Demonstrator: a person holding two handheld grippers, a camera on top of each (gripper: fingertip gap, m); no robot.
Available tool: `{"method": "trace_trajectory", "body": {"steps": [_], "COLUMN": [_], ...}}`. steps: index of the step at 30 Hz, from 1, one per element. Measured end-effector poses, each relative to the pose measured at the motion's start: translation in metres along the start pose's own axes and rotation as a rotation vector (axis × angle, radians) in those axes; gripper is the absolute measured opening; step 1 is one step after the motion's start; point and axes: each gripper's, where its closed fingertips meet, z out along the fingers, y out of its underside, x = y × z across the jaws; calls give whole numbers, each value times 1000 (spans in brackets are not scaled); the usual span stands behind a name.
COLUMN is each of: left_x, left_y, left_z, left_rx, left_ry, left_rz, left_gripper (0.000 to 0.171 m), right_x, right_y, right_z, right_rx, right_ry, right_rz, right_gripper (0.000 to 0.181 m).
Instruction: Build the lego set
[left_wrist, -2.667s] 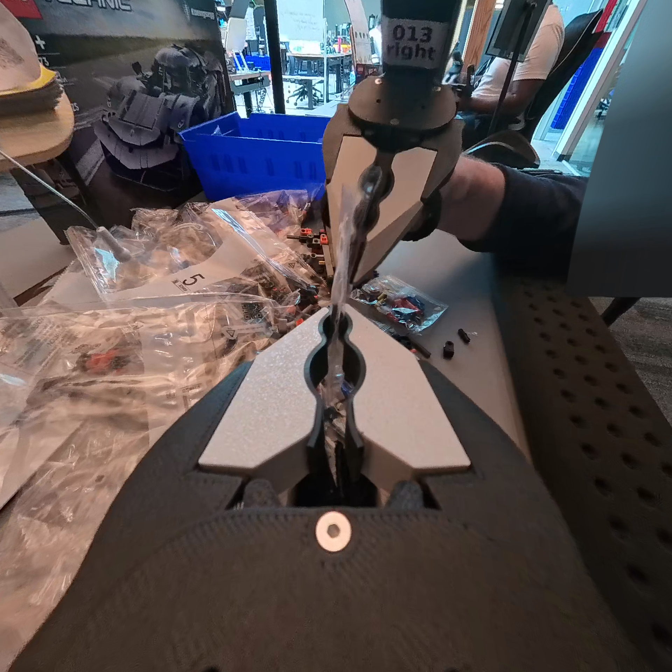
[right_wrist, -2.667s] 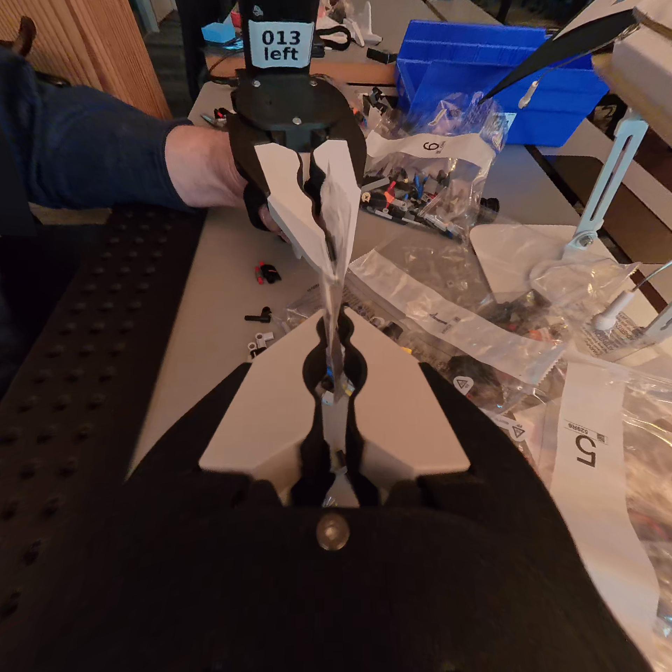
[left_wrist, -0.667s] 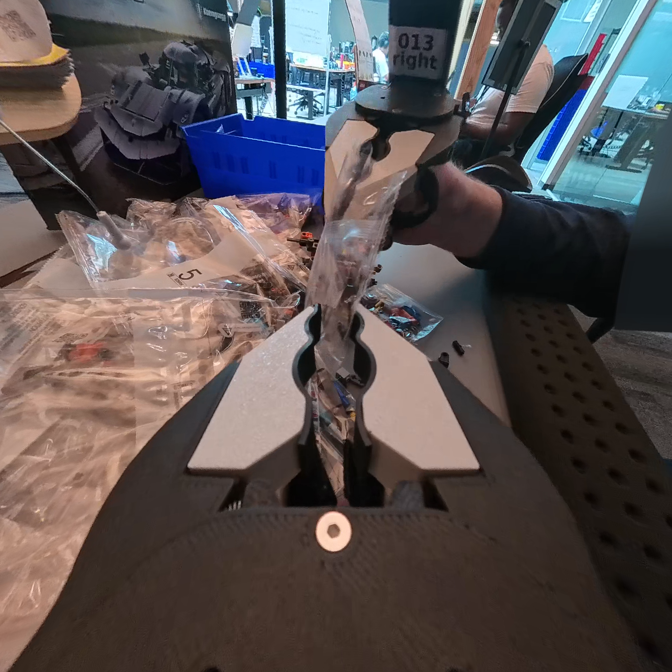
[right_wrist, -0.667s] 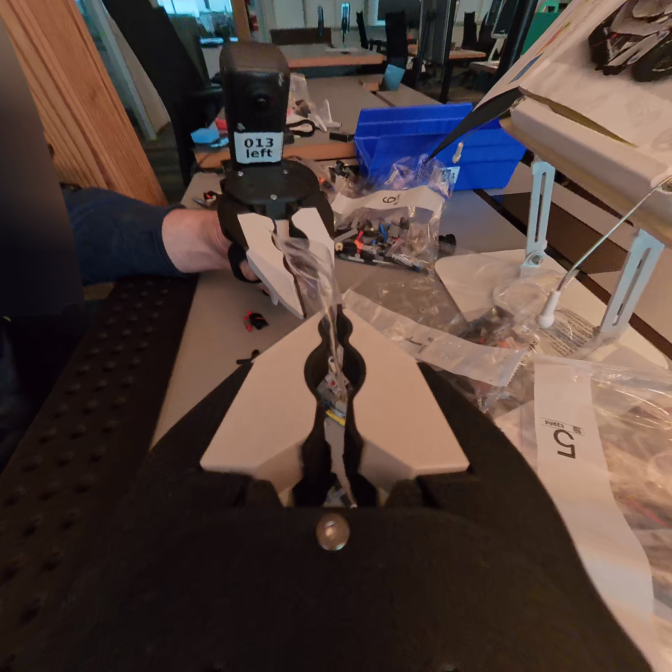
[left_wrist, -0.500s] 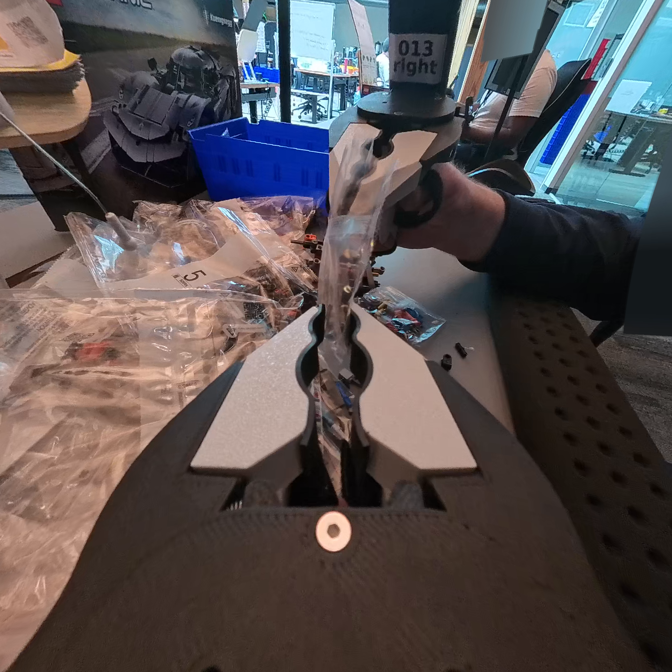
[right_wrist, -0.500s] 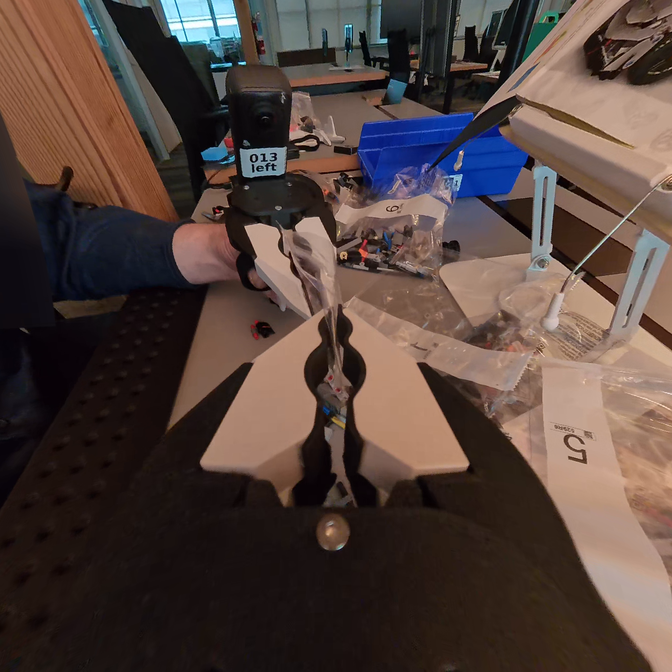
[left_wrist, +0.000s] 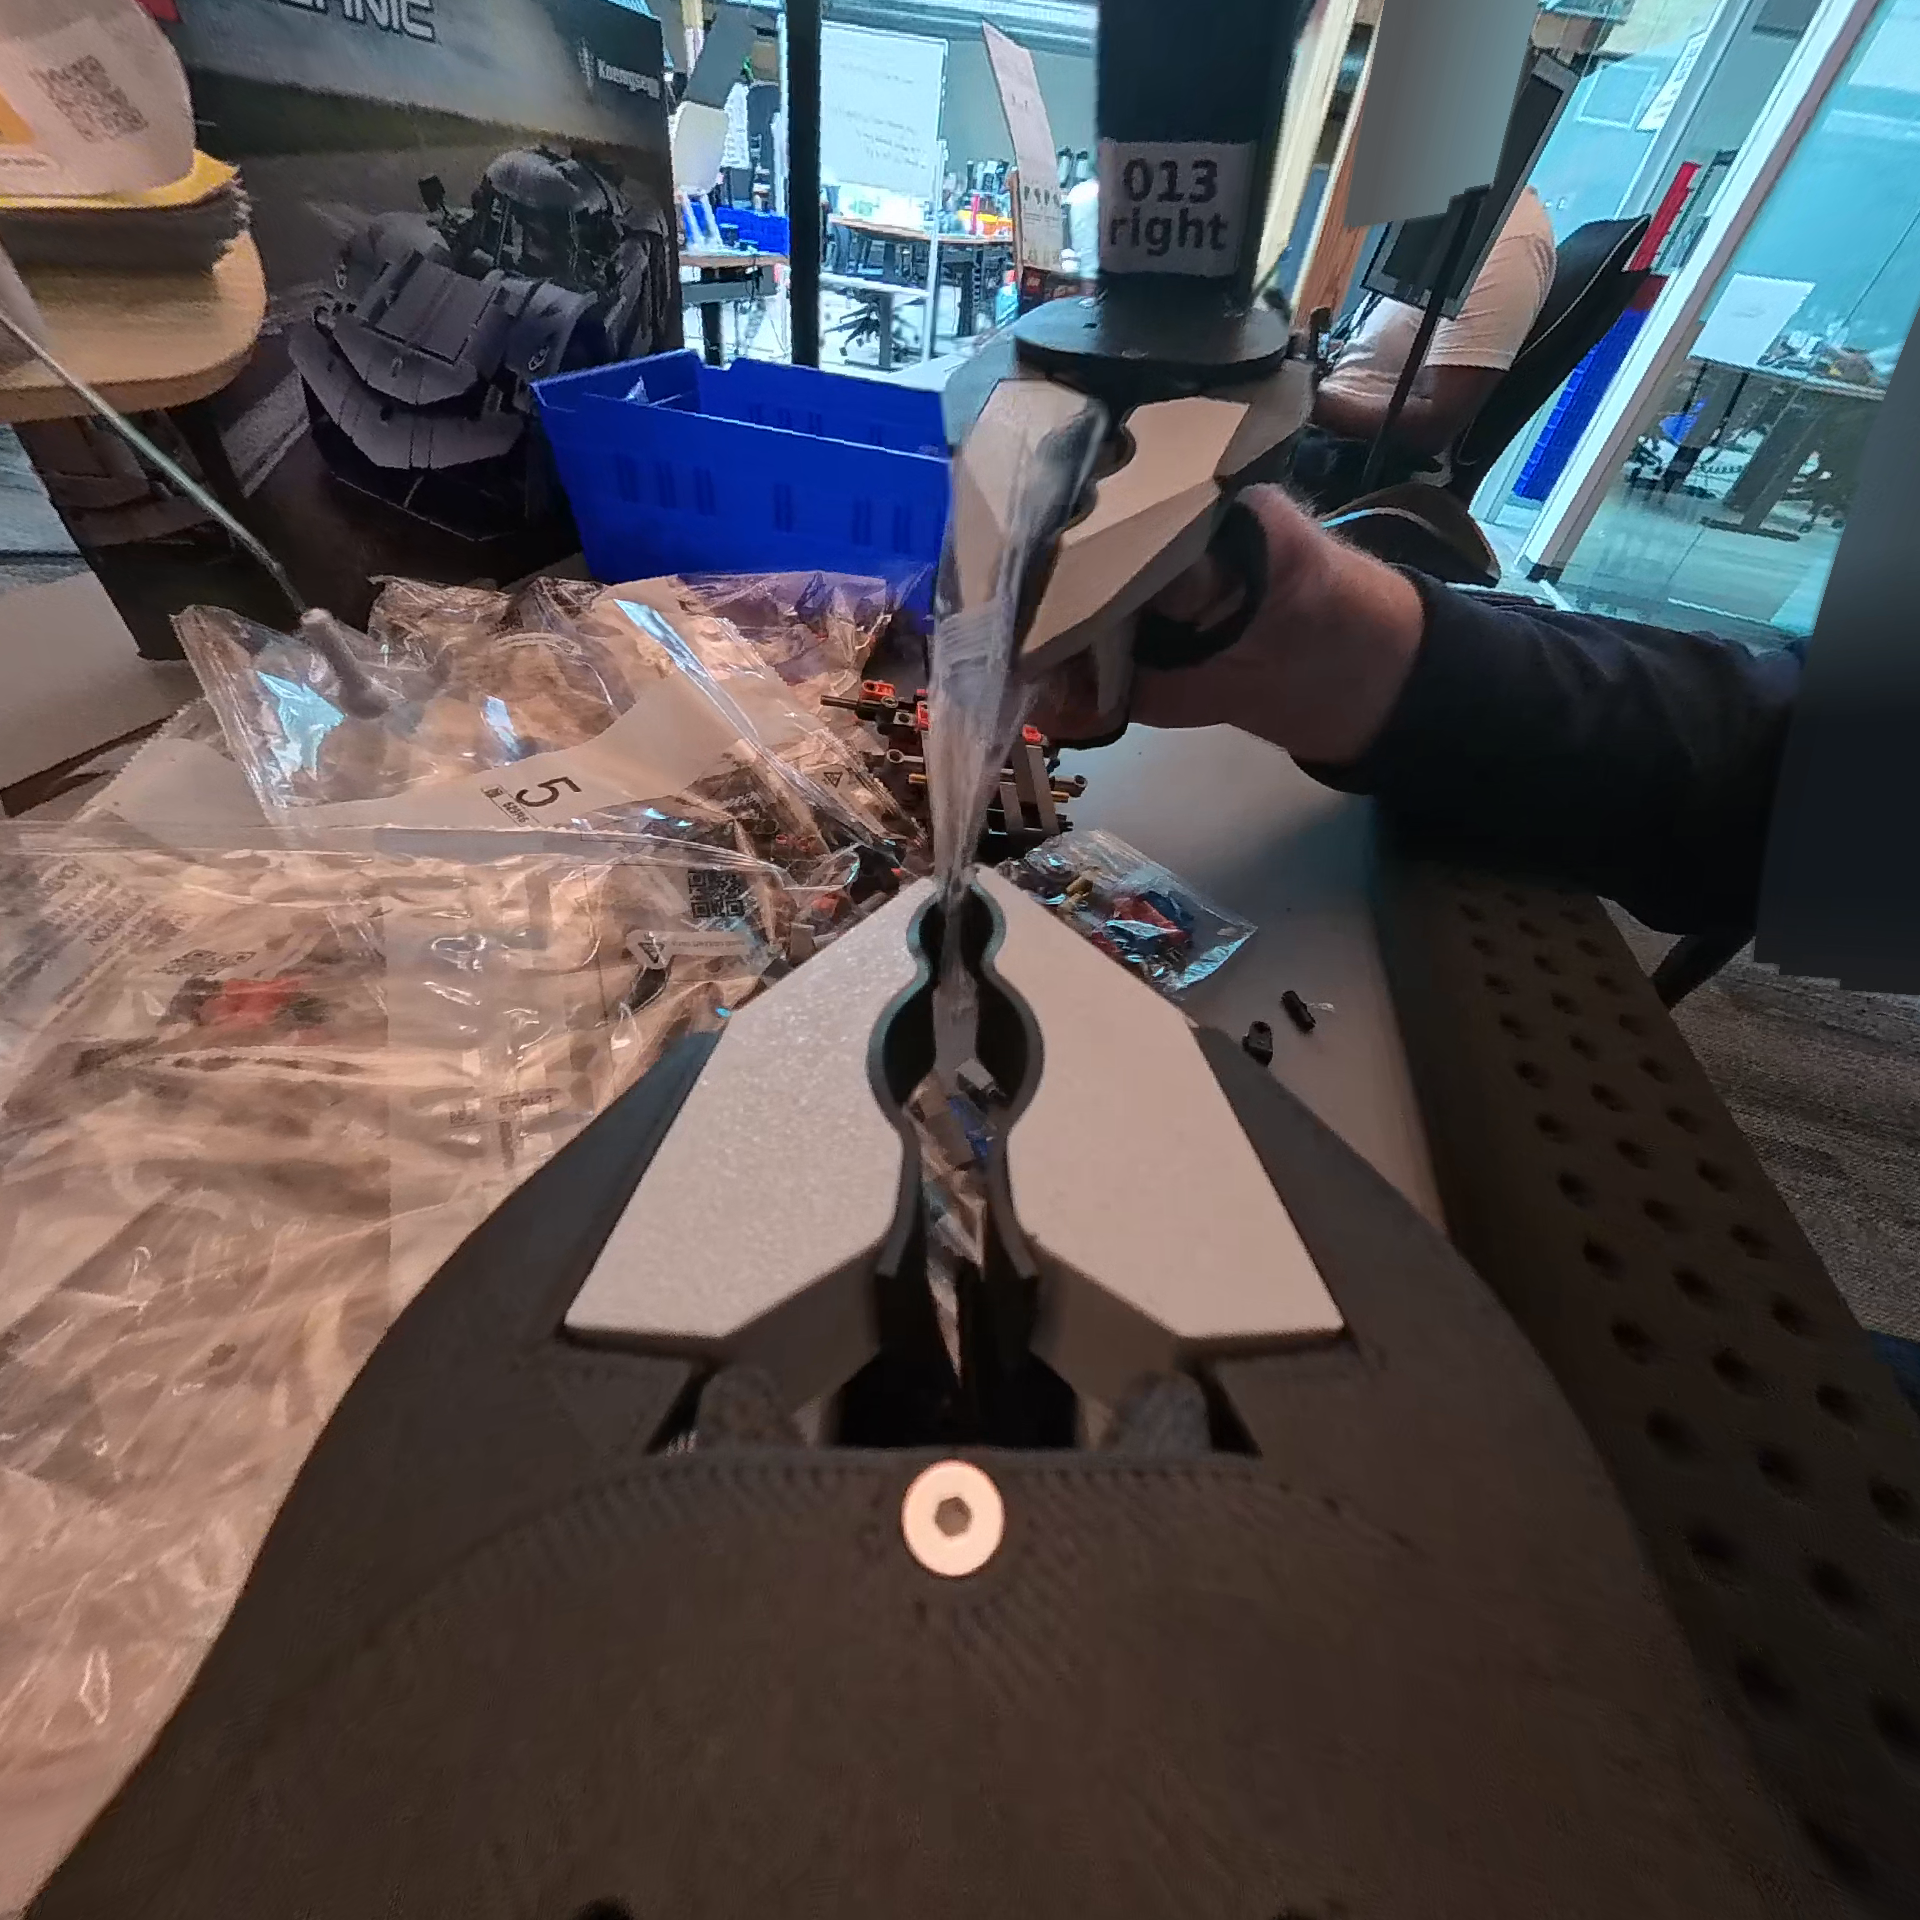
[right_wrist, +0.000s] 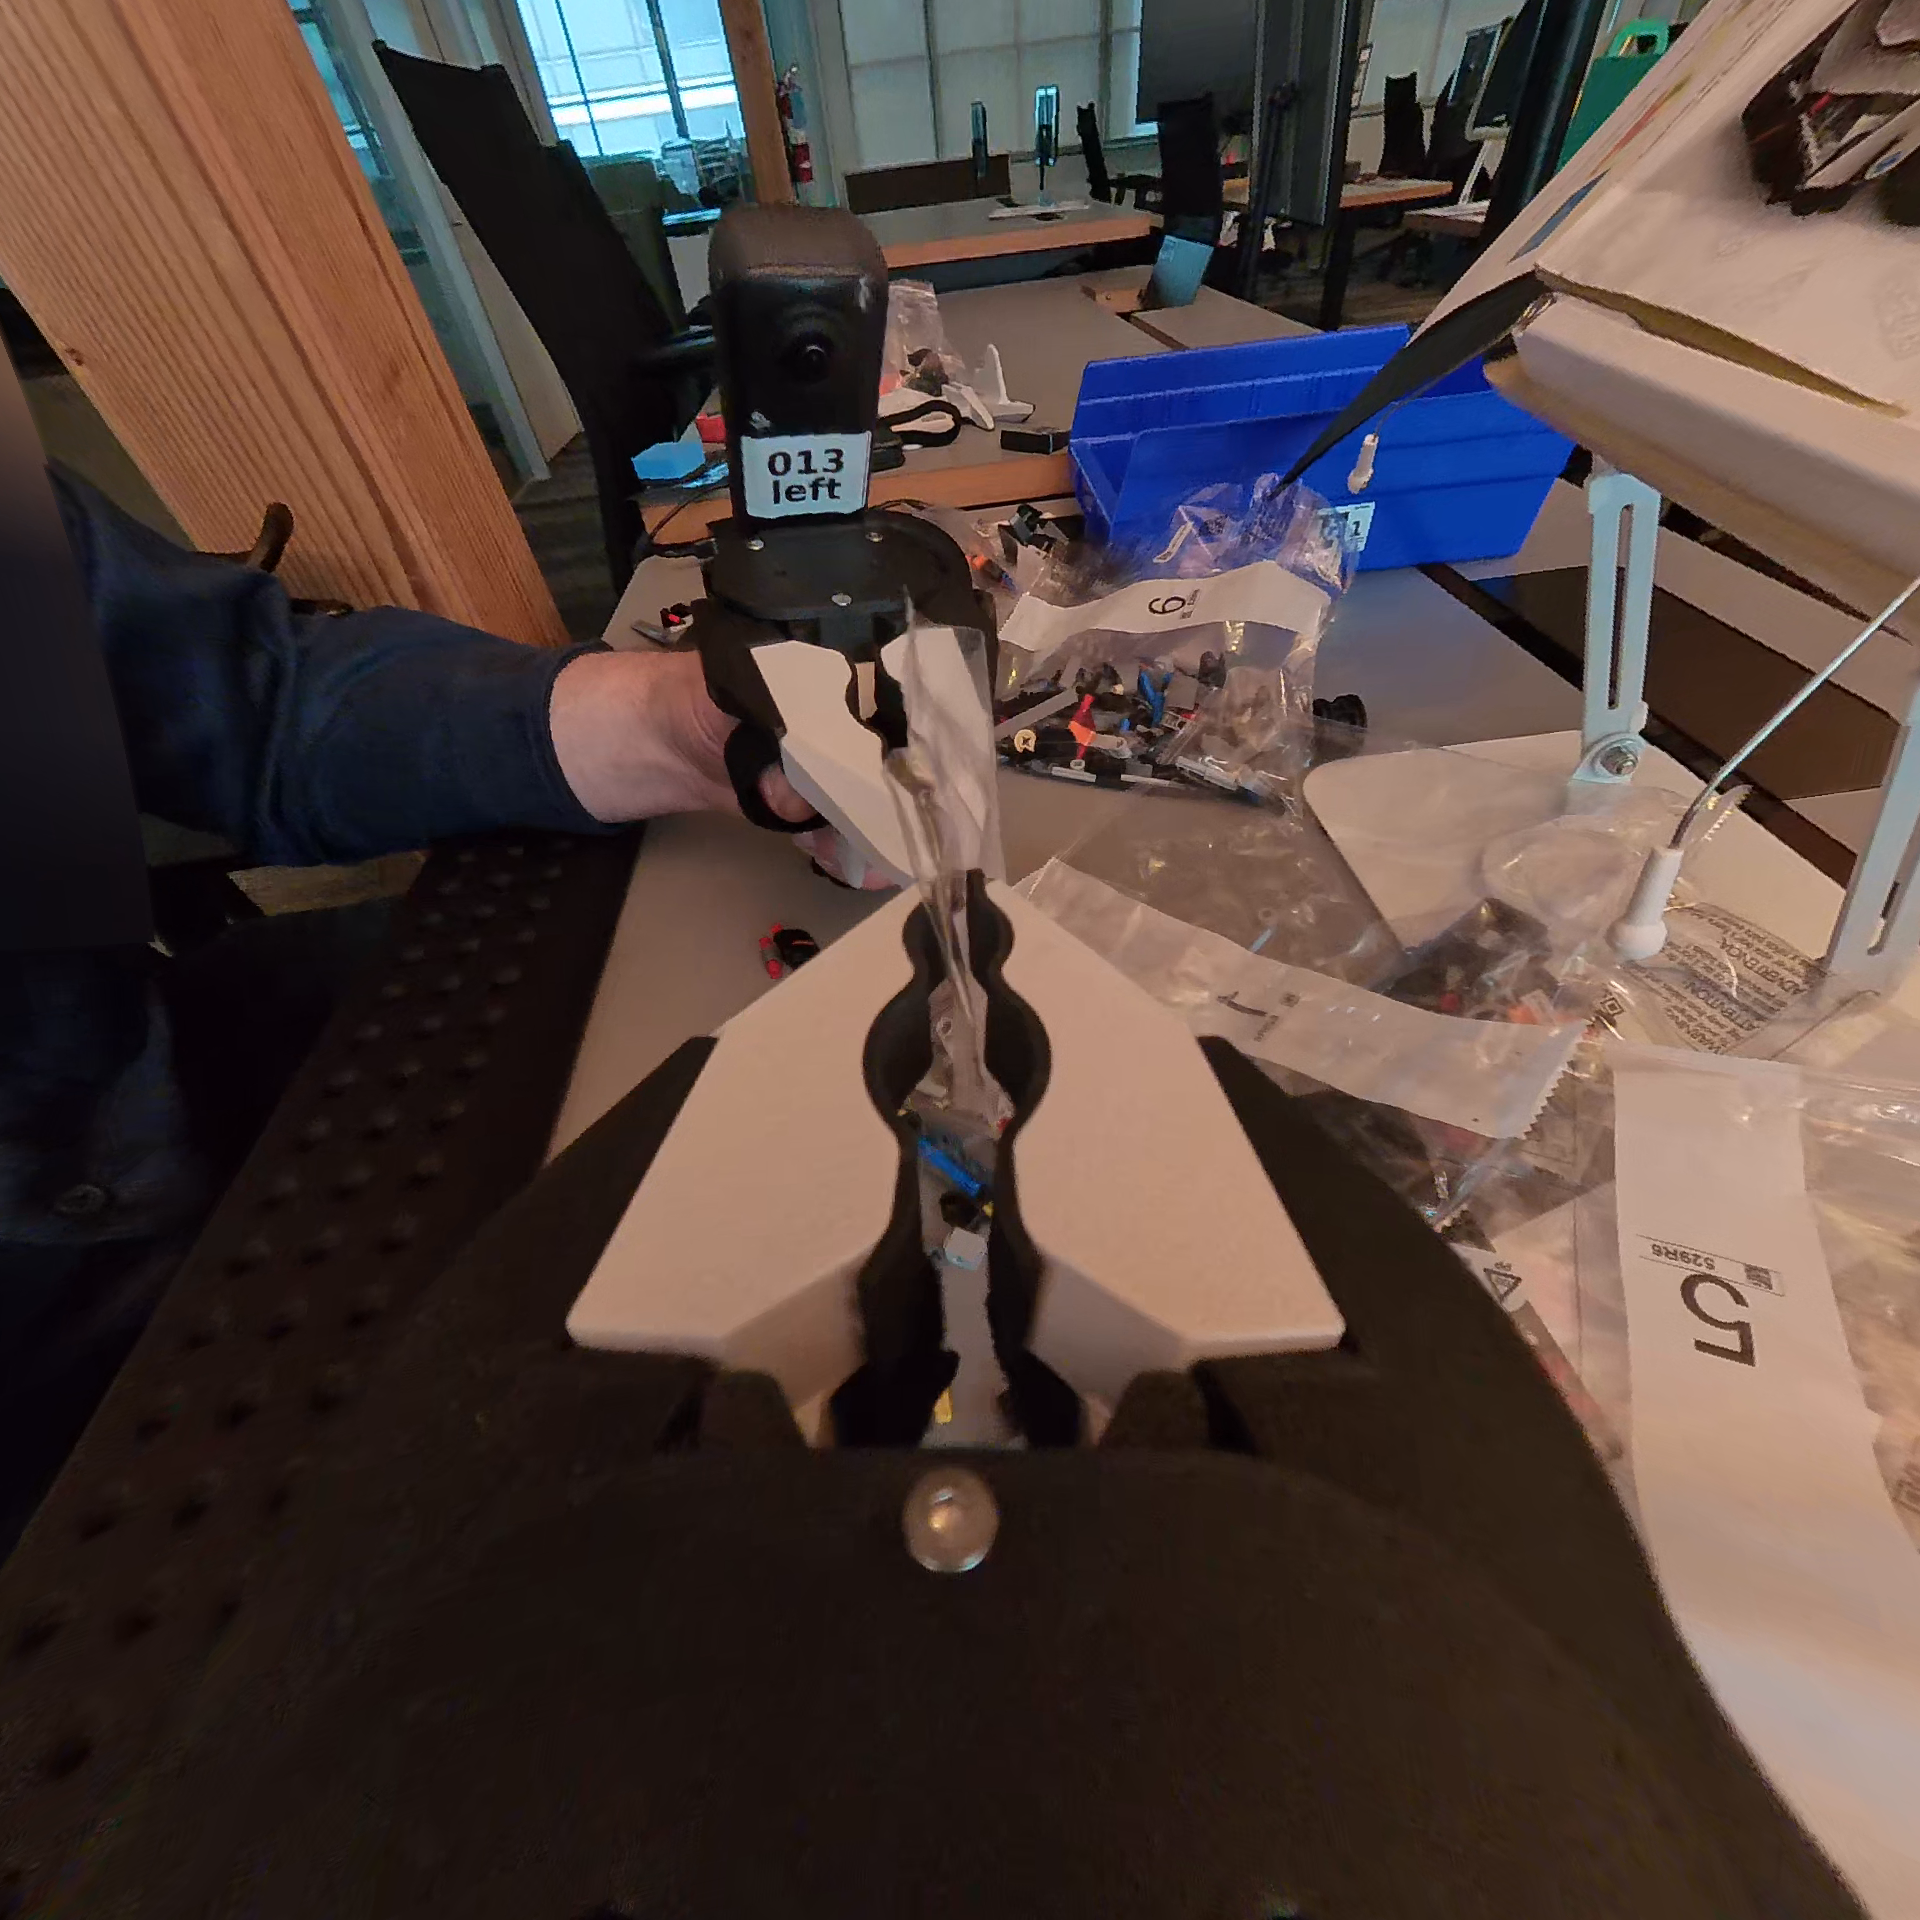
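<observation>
Two grey-fingered black tools (left_wrist: 954, 894) (right_wrist: 951, 899); one blue plastic bin (left_wrist: 727, 478); two loose small black pegs (left_wrist: 1278, 1023) on the bench.

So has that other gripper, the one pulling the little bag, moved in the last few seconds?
Yes. In the left wrist view the right gripper has risen relative to the blue bin, stretching the small clear bag.
</observation>
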Motion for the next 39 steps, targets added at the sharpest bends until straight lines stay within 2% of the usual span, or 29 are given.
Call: {"method": "trace_trajectory", "body": {"steps": [11, 27, 33, 39], "left_x": [-9, -12, -18, -27], "left_y": [4, 5, 5, 1], "left_z": [-1, 1, 0, -5], "left_rx": [-13, -17, -15, 24], "left_ry": [-32, -57, -83, -105], "left_rz": [-31, -15, -43, -112], "left_gripper": [0, 0, 13, 17], "right_x": [4, -18, -16, -8], "right_y": [-7, 28, 39, 34], "right_z": [-6, 20, 24, 19], "right_rx": [30, -212, -285, -276], "right_ry": [30, 29, 64, 124], "right_rz": [-12, -261, -358, -389], "right_gripper": [0, 0, 0, 0]}}
